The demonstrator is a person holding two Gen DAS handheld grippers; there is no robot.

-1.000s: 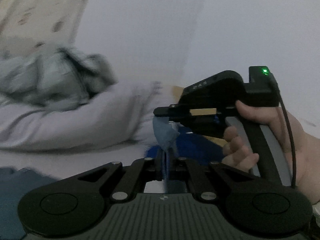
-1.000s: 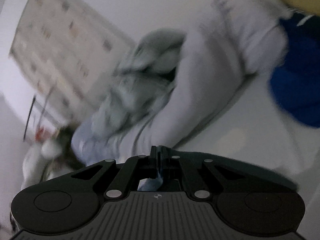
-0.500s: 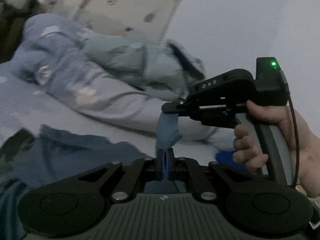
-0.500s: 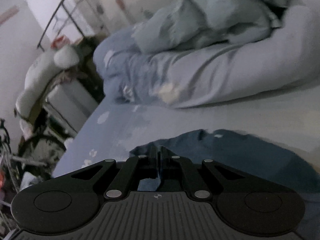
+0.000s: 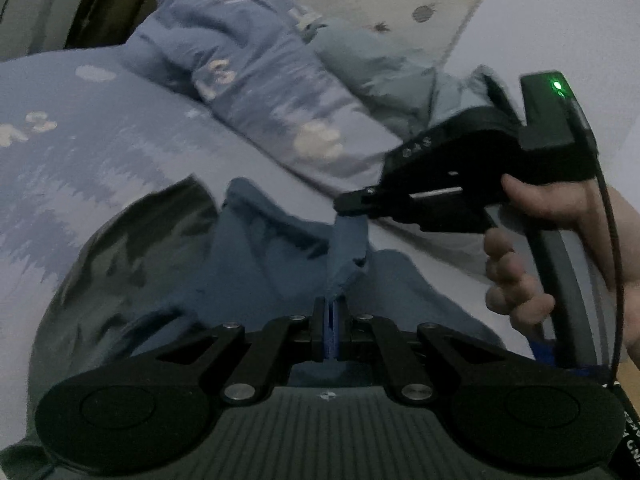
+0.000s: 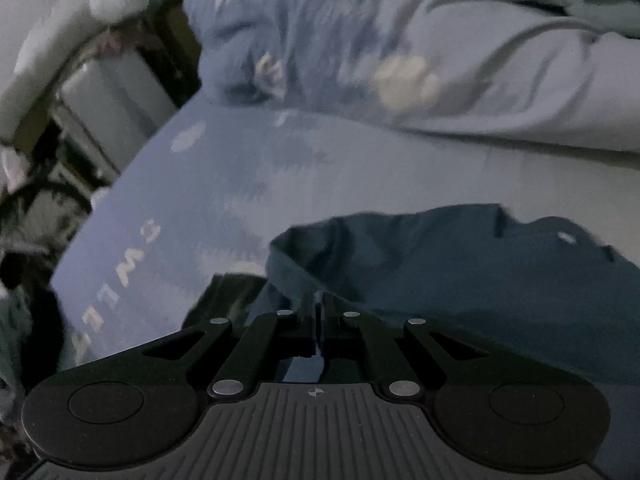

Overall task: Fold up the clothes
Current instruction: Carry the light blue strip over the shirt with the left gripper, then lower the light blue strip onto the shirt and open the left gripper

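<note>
A dark blue garment lies spread on the pale blue bed sheet. My left gripper is shut on a pinch of its edge. A short taut strip of the cloth runs up from there to my right gripper, held in a person's hand and shut on the same edge just ahead. In the right wrist view the garment spreads low and to the right, with the right gripper shut on a fold of it.
A rumpled blue duvet and grey-green bedding are heaped along the far side of the bed. A dark patterned cloth lies under the garment's left side. Beyond the bed's left edge stands cluttered furniture.
Both grippers have swung left and down with the garment's edge still pinched. The wall and pillow gave way to the sheet, and the garment now lies spread below.
</note>
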